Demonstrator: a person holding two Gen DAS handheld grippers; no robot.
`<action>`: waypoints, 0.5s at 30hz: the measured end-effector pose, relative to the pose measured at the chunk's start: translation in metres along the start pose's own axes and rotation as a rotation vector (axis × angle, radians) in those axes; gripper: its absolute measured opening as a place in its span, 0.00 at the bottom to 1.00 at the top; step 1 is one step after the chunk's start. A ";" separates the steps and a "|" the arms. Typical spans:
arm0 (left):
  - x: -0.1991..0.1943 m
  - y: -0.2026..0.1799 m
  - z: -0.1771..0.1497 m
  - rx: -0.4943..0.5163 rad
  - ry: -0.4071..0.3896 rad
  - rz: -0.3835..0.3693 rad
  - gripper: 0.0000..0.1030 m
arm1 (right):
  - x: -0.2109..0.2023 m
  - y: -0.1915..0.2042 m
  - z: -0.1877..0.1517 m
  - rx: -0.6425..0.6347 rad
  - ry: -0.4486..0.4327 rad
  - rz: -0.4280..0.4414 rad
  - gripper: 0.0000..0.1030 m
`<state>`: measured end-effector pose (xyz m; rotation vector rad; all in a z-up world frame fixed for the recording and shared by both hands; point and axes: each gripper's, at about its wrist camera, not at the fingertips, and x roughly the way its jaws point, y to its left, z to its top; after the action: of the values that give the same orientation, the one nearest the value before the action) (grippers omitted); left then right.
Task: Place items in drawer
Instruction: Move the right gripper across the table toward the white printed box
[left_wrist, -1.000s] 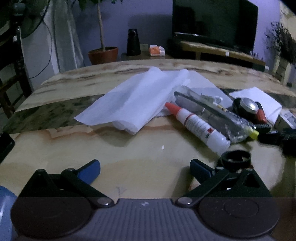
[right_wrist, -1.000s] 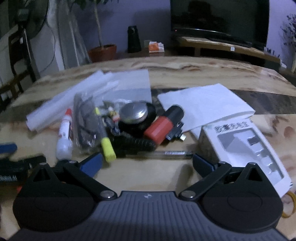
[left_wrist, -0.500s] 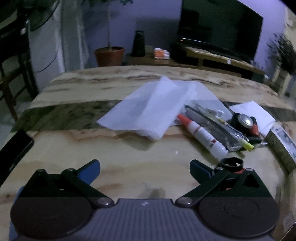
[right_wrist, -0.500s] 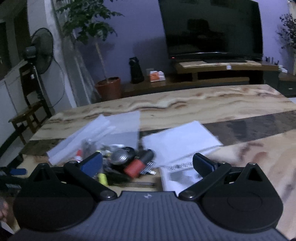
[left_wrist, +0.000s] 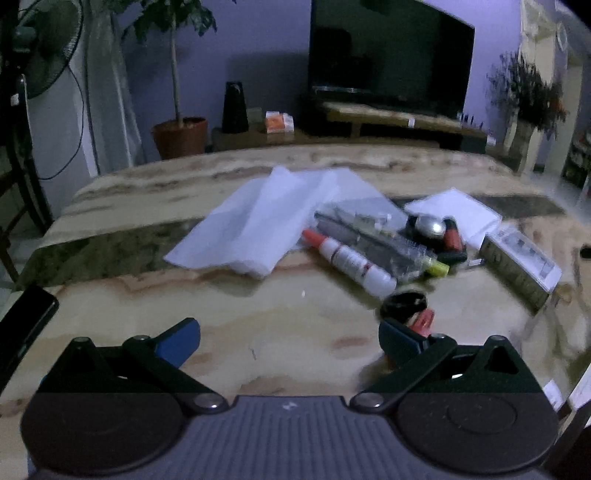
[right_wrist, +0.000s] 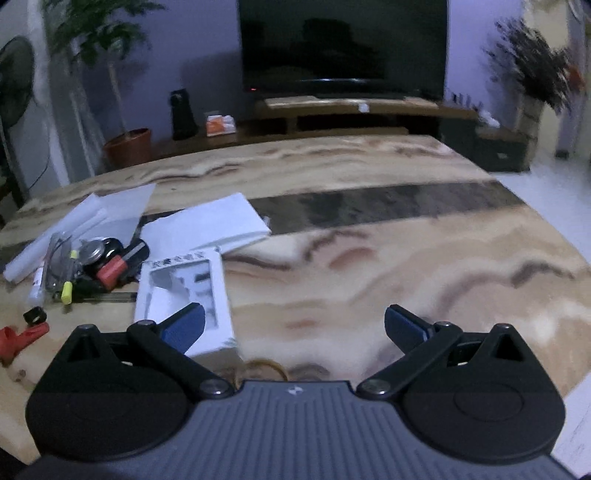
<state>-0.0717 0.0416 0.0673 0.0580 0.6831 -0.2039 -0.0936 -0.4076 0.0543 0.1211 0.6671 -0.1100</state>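
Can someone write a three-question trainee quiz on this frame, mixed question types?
1. True or false: the left tool is shut on the glue bottle.
2. Multiple choice: in the right wrist view, the white box lies A) left of the right tool, partly behind its left finger; B) right of it; C) on the TV stand.
3. Fill in: the glue bottle's pointed cap is ____ in colour.

Key:
1. False. Both tools are open and hold nothing; the bottle lies on the table.
2. A.
3. Red-orange.
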 end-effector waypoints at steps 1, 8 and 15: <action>-0.002 0.002 0.001 -0.018 -0.018 0.006 0.99 | -0.001 -0.004 -0.003 0.018 0.004 -0.003 1.00; -0.018 0.002 0.006 -0.009 -0.086 0.014 0.99 | 0.000 -0.005 -0.007 0.042 0.009 -0.031 1.00; -0.017 0.001 0.003 -0.016 -0.025 -0.017 0.99 | 0.001 -0.011 -0.006 0.112 0.013 -0.026 1.00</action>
<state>-0.0823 0.0452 0.0804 0.0337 0.6603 -0.2155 -0.0979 -0.4175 0.0484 0.2215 0.6760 -0.1716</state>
